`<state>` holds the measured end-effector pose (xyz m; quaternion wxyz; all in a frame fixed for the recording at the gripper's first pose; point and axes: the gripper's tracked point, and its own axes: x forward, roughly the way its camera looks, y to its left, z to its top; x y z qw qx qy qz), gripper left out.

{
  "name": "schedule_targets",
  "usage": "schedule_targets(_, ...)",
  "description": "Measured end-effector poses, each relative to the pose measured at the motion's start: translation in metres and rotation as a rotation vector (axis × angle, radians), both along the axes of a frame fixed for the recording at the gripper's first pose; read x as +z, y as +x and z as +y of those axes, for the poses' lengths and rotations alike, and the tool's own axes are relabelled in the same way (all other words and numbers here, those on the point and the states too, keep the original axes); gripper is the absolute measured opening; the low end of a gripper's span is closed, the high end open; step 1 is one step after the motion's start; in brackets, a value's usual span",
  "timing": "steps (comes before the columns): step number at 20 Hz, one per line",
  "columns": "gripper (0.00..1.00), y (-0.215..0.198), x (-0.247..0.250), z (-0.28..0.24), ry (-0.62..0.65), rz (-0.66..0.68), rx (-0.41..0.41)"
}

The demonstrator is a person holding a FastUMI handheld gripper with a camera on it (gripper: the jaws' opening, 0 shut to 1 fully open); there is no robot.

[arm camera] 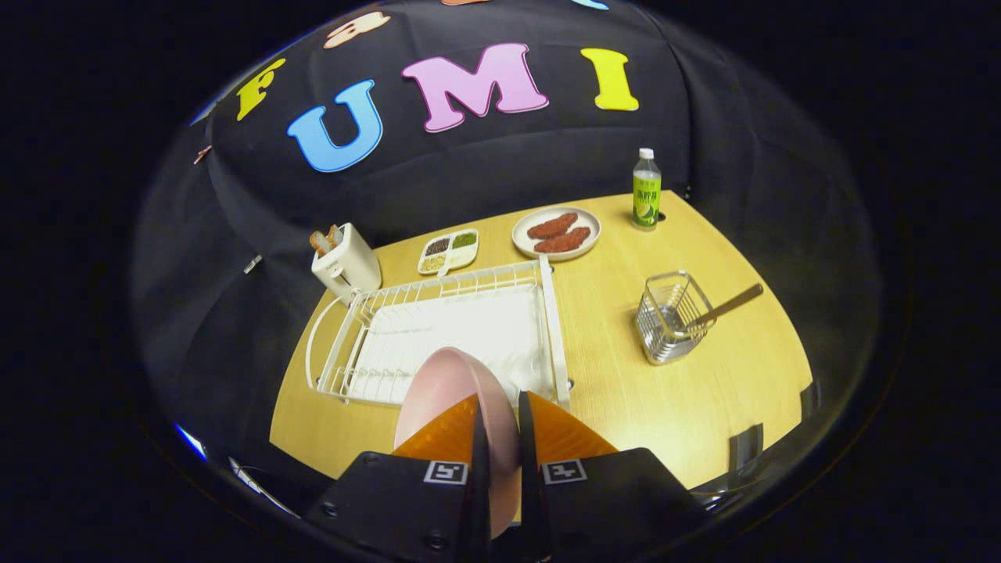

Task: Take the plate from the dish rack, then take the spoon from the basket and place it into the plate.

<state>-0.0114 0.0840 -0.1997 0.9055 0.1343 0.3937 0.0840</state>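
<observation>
A pink plate (446, 383) stands on edge between my two orange fingers (446, 434), and my gripper (500, 426) is shut on its rim. The plate hangs over the near end of the white wire dish rack (438, 328), which holds nothing else. To the right, beyond the fingers, a small metal wire basket (671, 317) stands on the wooden table (626, 391). A spoon (727, 305) with a brown handle leans out of the basket toward the right.
Behind the rack stand a white toaster (346, 262), a divided tray of grains (448, 250), a white plate with reddish-brown food (557, 232) and a green-labelled bottle (646, 191). Bare tabletop lies between the rack and the basket and in front of the basket.
</observation>
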Motion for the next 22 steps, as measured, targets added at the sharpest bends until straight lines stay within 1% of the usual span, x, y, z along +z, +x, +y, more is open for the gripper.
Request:
schedule_targets(3, 0.2, -0.018, -0.023, -0.001, 0.05, 0.051, 0.011)
schedule_targets(7, 0.2, -0.031, -0.063, -0.006, 0.103, 0.099, 0.012)
schedule_targets(10, 0.2, -0.033, -0.099, -0.015, 0.137, 0.139, -0.023)
schedule_targets(15, 0.2, -0.012, -0.135, -0.026, 0.243, 0.171, -0.123)
schedule_targets(17, 0.2, -0.01, -0.147, -0.029, 0.249, 0.195, -0.138)
schedule_targets(19, 0.2, -0.012, -0.155, -0.037, 0.222, 0.205, -0.14)
schedule_targets(20, 0.21, -0.012, -0.156, -0.04, 0.217, 0.203, -0.134)
schedule_targets(21, 0.31, -0.013, -0.156, -0.042, 0.208, 0.199, -0.124)
schedule_targets(22, 0.34, -0.015, -0.155, -0.044, 0.198, 0.196, -0.108)
